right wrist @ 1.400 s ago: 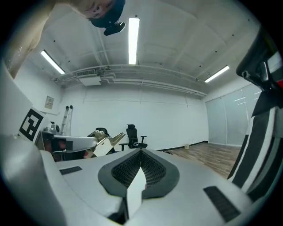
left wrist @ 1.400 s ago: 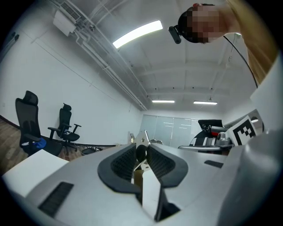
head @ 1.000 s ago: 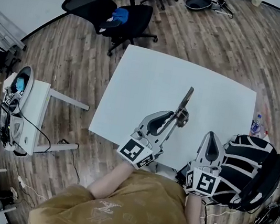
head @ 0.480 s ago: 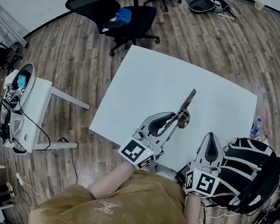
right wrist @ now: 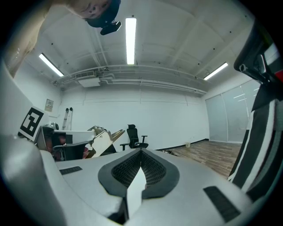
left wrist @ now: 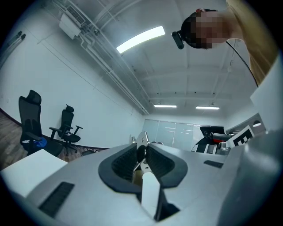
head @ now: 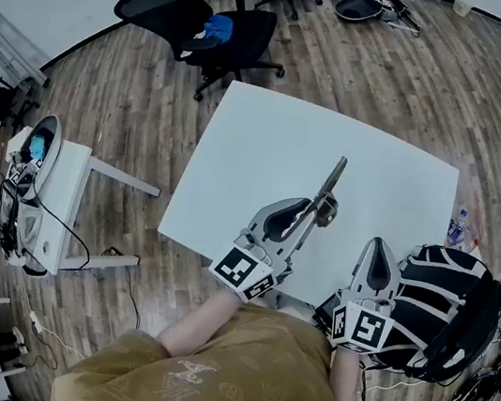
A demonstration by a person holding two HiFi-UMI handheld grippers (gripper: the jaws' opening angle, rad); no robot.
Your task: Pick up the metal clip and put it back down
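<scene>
As the head view shows the scene: a person stands at the near edge of a white table (head: 268, 150), with a gripper in each hand.
Left gripper (head: 319, 206): jaws clamped on the metal clip (head: 332, 182), with the ribbed pads (left wrist: 126, 161) pressing its near end from both sides.
Metal clip: in the left gripper's jaws, reaching from the fingertips out over the near half of the table — whether its far end touches the top cannot be told.
Right gripper (head: 377, 247): at the table's near edge, to the right of the left gripper and apart from it; jaws together, nothing between them.
Table: bare white top apart from the clip held over it.
Surroundings: wood floor (head: 395, 76); a black office chair (head: 211, 36) beyond the far left corner; a small white side table (head: 65, 202) well to the left; a black object with white stripes (head: 447, 304) just beside the right gripper.
</scene>
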